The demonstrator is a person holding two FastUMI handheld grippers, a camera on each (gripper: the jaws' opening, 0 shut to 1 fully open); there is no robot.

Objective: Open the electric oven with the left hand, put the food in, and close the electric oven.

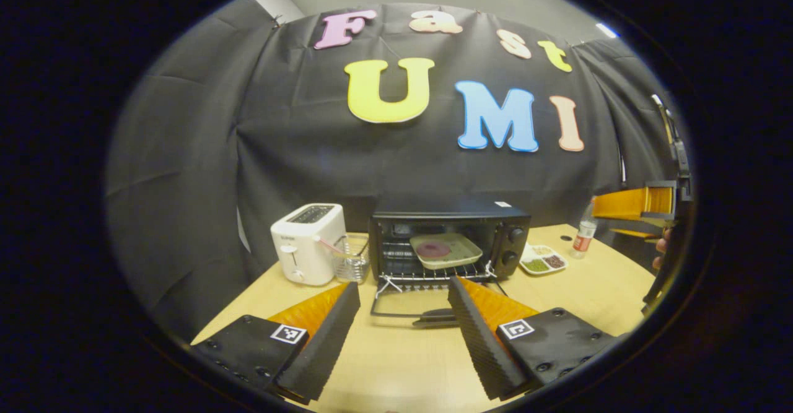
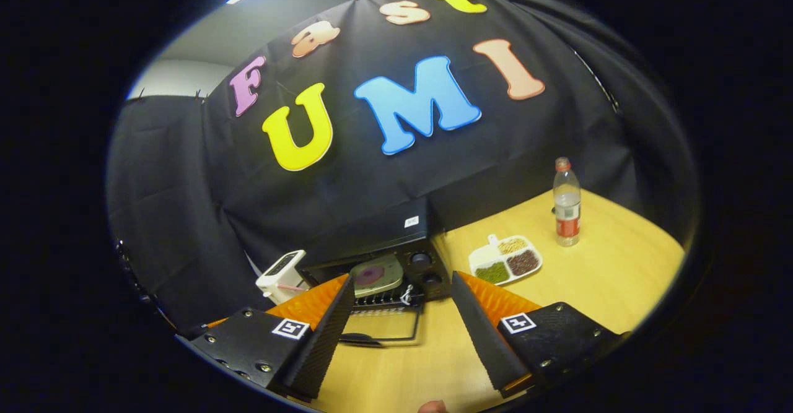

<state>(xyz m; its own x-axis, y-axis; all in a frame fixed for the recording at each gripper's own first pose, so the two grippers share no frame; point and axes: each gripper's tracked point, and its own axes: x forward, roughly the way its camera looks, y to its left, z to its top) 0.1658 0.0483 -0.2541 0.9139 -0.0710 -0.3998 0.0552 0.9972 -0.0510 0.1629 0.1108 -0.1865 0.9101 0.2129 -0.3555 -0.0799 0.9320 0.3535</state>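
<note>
Oven stands at the table's far edge, door dropped open, food plate on its rack. We judge closing comes next: our left tool, wide and empty, should lift the handle squarely. Right tool also wide. Toaster, glass and snack tray flank it.

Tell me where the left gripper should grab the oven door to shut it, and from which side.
Grip the dark handle bar along the front edge of the oven door. The door lies folded down flat on the table, so the handle is its nearest part. Probably best to come in low from the front with the open left gripper, then lift up toward the oven, where the tray already sits.
</note>
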